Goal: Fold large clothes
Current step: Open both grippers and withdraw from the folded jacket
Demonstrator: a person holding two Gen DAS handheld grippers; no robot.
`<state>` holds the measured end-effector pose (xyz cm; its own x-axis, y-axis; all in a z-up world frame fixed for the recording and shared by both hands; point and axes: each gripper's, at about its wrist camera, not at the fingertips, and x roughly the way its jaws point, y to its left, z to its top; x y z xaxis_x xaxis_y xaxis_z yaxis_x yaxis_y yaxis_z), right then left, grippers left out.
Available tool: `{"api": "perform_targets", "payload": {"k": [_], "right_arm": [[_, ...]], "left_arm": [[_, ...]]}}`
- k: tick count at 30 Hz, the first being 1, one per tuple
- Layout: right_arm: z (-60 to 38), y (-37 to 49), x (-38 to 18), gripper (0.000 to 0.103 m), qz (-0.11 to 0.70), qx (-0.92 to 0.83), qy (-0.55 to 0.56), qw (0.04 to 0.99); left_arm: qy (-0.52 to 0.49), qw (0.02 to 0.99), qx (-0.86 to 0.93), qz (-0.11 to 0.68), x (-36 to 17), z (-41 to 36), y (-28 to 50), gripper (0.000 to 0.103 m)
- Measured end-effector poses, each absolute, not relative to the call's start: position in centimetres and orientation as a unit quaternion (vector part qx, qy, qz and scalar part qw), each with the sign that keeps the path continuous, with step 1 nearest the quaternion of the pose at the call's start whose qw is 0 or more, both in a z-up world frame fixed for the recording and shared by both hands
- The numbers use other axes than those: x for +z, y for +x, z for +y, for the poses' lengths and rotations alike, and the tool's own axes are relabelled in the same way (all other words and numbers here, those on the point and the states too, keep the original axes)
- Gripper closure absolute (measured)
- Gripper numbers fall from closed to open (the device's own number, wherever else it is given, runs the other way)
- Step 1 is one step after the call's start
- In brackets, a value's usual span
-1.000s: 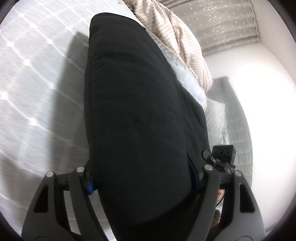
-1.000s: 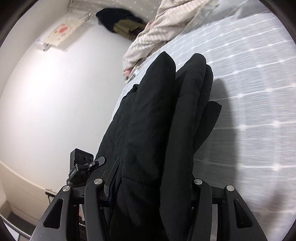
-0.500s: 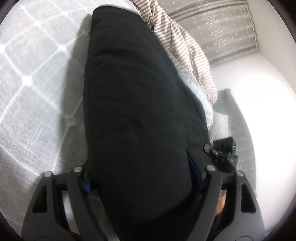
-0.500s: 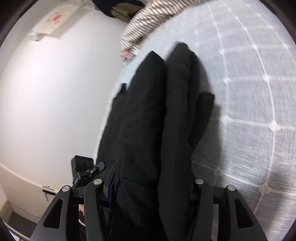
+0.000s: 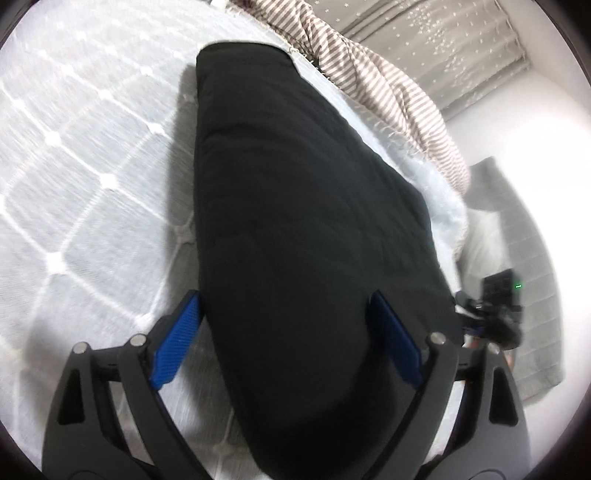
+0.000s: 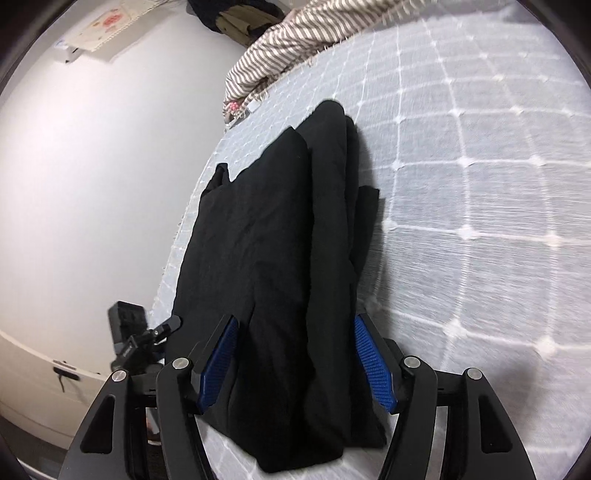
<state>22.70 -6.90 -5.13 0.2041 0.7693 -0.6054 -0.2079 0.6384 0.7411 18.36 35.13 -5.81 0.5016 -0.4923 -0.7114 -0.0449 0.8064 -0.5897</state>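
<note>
A thick folded black garment [image 5: 295,221] lies on a white quilted bed [image 5: 74,166]. My left gripper [image 5: 284,310] is open, its blue pads [image 5: 177,339] standing off either side of the near end of the bundle. In the right wrist view the same garment [image 6: 273,258] shows several stacked folds. My right gripper [image 6: 295,332] is open too, blue pads [image 6: 373,362] apart from the fabric on both sides. The other gripper shows at the edge of each view.
A brown-and-white striped blanket [image 5: 388,85] is bunched at the far end of the bed, also in the right wrist view [image 6: 295,40]. A grey curtain [image 5: 443,48] hangs behind. White wall [image 6: 92,166] runs along the bed's edge. Dark clothes [image 6: 240,18] hang up there.
Both grippers have opened and let go of the black garment, which now rests on the bed. Both have drawn back a little, so the blue pads show.
</note>
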Motion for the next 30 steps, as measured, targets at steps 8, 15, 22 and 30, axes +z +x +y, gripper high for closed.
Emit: {"api": "perform_targets", "payload": {"k": [8, 15, 22, 30], "right_arm": [[-11.4, 17.3, -4.2, 0.025, 0.525, 0.272, 0.230, 0.773], [-12.9, 11.9, -3.3, 0.012, 0.523, 0.238, 0.164, 0.802], [-11.9, 7.4, -2.7, 0.000, 0.488, 0.238, 0.111, 0.832], [-8.3, 5.0, -5.0, 0.000, 0.484, 0.225, 0.012, 0.845]], "left_arm": [[-0.151, 0.855, -0.047, 0.495, -2.0, 32.0, 13.5, 0.006], [-0.115, 0.866, 0.013, 0.487, -1.0, 29.0, 8.4, 0.000], [-0.127, 0.874, 0.072, 0.463, -1.5, 25.0, 5.5, 0.000], [-0.094, 0.862, 0.124, 0.482, -4.0, 20.6, 4.4, 0.000]]}}
